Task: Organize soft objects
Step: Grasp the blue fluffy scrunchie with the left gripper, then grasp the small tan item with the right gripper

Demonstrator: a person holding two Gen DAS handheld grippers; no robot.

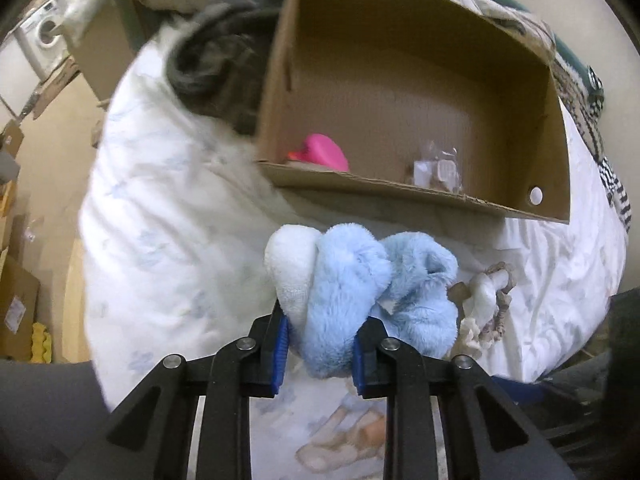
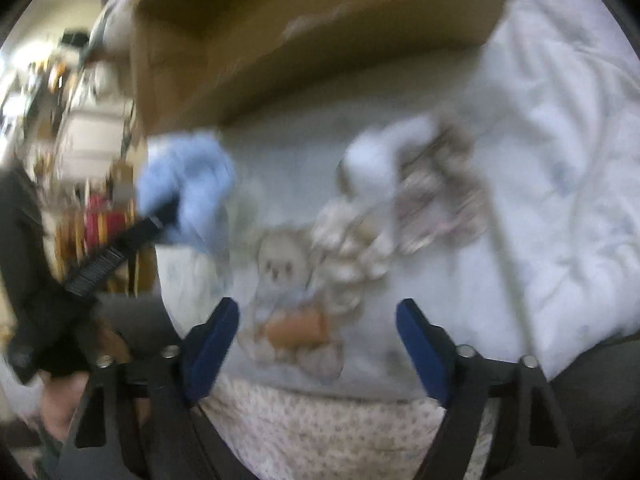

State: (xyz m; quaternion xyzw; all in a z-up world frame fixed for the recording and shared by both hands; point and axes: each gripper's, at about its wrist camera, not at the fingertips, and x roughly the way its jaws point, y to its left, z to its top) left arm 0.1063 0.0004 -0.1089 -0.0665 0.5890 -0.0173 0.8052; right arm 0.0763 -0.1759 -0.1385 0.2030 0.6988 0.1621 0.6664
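Observation:
My left gripper (image 1: 320, 350) is shut on a fluffy light-blue and white soft toy (image 1: 352, 280), its blue pads pressing the plush from both sides. Just beyond stands an open cardboard box (image 1: 400, 196) holding a pink item (image 1: 324, 152) and a small clear packet (image 1: 436, 170). To the toy's right lies a beige and white fabric piece (image 1: 488, 300). The right wrist view is blurred: my right gripper (image 2: 318, 322) stands open above the quilt, nothing between its fingers. The beige and white fabric piece (image 2: 408, 200) lies ahead of it, and the blue toy (image 2: 188, 188) sits in the left gripper at the left.
Everything rests on a white printed quilt (image 1: 168, 216) with a bear picture (image 2: 288, 280). A dark fuzzy item (image 1: 216, 64) leans against the box's left side. Striped and patterned fabrics (image 1: 592, 128) lie to the right. Cardboard boxes and a washing machine (image 1: 44, 36) stand at the far left.

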